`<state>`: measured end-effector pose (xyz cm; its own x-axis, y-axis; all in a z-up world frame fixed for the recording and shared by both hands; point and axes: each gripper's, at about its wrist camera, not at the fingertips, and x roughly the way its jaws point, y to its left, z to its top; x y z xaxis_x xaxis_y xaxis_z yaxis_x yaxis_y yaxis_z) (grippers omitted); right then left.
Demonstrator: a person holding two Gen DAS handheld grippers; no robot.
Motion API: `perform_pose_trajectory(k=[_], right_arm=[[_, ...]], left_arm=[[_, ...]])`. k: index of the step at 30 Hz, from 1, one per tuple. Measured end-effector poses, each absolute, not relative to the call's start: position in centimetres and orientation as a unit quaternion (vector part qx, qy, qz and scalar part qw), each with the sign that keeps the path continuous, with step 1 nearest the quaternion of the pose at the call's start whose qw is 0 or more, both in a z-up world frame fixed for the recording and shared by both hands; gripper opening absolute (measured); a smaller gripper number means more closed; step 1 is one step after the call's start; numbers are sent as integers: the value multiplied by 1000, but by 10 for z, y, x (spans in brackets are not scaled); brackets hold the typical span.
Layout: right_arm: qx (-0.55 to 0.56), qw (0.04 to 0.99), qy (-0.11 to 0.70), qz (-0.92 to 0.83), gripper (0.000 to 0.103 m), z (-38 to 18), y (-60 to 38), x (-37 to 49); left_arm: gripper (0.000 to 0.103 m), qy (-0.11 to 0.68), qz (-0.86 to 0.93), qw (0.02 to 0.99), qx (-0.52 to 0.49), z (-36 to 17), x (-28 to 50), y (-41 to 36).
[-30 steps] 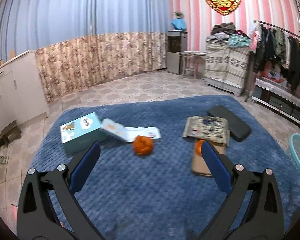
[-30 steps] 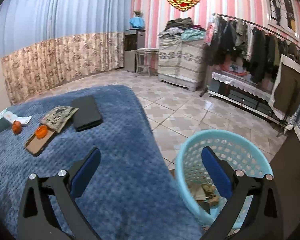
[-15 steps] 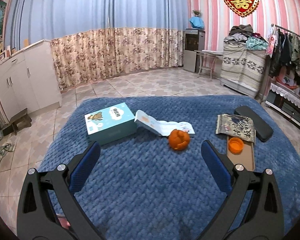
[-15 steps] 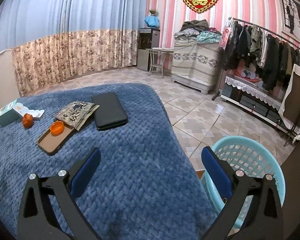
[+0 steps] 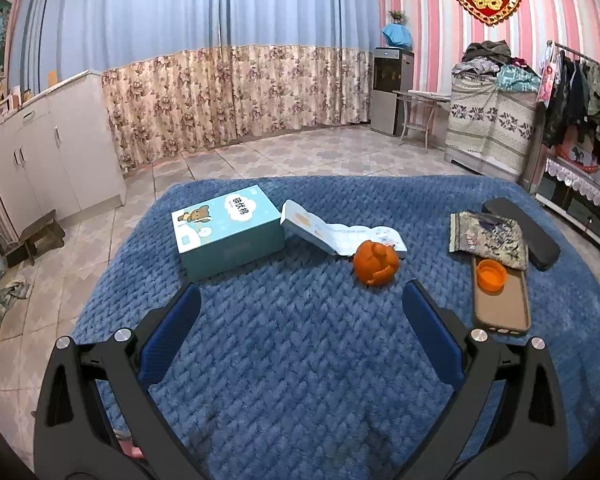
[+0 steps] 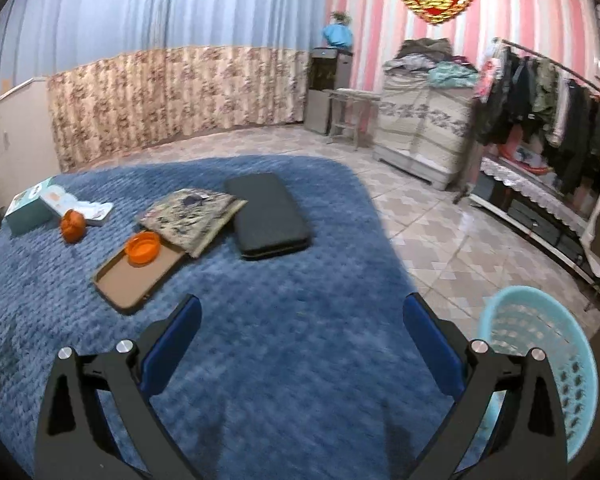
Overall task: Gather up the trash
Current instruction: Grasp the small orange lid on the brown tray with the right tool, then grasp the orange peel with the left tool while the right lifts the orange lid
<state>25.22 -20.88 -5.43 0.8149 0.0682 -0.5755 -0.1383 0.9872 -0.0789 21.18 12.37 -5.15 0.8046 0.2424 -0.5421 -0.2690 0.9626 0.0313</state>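
While both jaws stay spread and empty:
Left gripper (image 5: 296,304): nearer the orange peel ball (image 5: 376,262).
Right gripper (image 6: 300,316): swung from the light-blue plastic basket (image 6: 540,356) toward the blue quilted bed (image 6: 260,340).

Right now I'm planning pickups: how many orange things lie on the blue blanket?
2: the orange peel beside the open leaflet, and the orange cap resting on the brown phone case.

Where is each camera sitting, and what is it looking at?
Left wrist: sits on the left tool, faces the teal box and orange peel on the blue blanket; only its open fingers show.
Right wrist: sits on the right tool, faces the blanket's right edge and turquoise basket; only open fingers show.
Shared: peel, box, orange cap.
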Motion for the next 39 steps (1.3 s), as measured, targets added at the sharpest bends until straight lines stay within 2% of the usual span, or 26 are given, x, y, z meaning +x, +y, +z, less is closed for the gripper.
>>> perform_pose_trajectory(k=[9,12,13,15,17,19,20,21,24,35,36,39], right_arm=[[-76,936,316,134,98,-74,-132,294],[-82,925,335,156,95,-84,-109,309],[-89,921,342,164,91,-88,-100,313],[-98,914,356,171,77,-93,-88,321],[-92,908,366,180,70,-96,-82,329],[-87,908,366,182,70,-95,-79,334],[-83,907,368,187,65,-95,-78,337],[-74,903,375,196,54,-95,-77,341],[-69,901,376,204,40,-97,-75,344],[-66,923,334,178,40,-69,-121,311],[-66,924,334,173,40,-68,-127,309],[-63,928,333,155,40,-65,-148,303]], left_arm=[[97,288,151,945,-33,-61,216,142],[97,289,160,943,-33,-63,218,148],[97,291,162,942,-36,-64,219,151],[97,292,161,941,-49,-65,219,156],[97,294,159,940,-62,-66,221,161],[97,296,159,939,-68,-68,223,163],[97,297,157,939,-71,-69,224,162],[97,298,156,939,-72,-69,225,161],[97,303,147,939,-72,-72,230,156],[97,334,90,934,-86,-85,279,122],[96,336,87,934,-86,-87,283,120],[84,362,71,926,-79,-97,302,111]])
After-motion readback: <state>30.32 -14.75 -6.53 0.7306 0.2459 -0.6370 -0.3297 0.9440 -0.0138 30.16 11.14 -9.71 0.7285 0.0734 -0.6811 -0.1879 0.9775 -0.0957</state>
